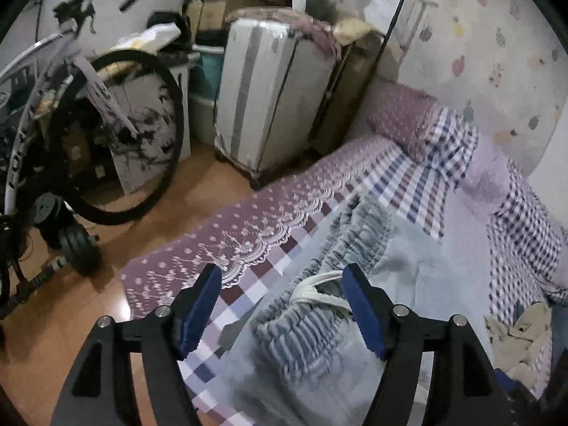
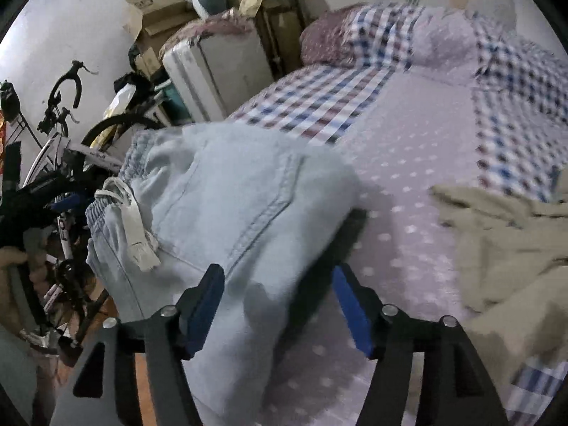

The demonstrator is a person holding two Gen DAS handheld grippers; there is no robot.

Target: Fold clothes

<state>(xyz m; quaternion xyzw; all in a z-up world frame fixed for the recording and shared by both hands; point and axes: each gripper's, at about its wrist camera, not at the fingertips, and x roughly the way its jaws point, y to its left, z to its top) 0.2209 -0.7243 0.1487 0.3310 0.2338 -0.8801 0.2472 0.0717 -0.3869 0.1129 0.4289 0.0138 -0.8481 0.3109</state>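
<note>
Light blue denim shorts (image 2: 227,213) with a gathered elastic waistband (image 1: 319,277) and a white drawstring (image 2: 136,227) lie on the bed. My left gripper (image 1: 282,277) stands open just above the waistband, its blue pads on either side of the drawstring knot (image 1: 309,291). My right gripper (image 2: 278,280) is open too, over the lower part of the shorts, whose fabric lies between its fingers (image 2: 204,301) with no grip on it. A beige garment (image 2: 504,248) lies crumpled to the right on the bed.
The bed has a pink dotted sheet (image 2: 408,163) and a checked cover with a lace edge (image 1: 248,248). Pillows (image 1: 426,131) sit at the head. A bicycle (image 1: 106,135), a wrapped suitcase (image 1: 269,96), cardboard boxes (image 2: 156,14) and dumbbells (image 1: 71,238) crowd the wooden floor at left.
</note>
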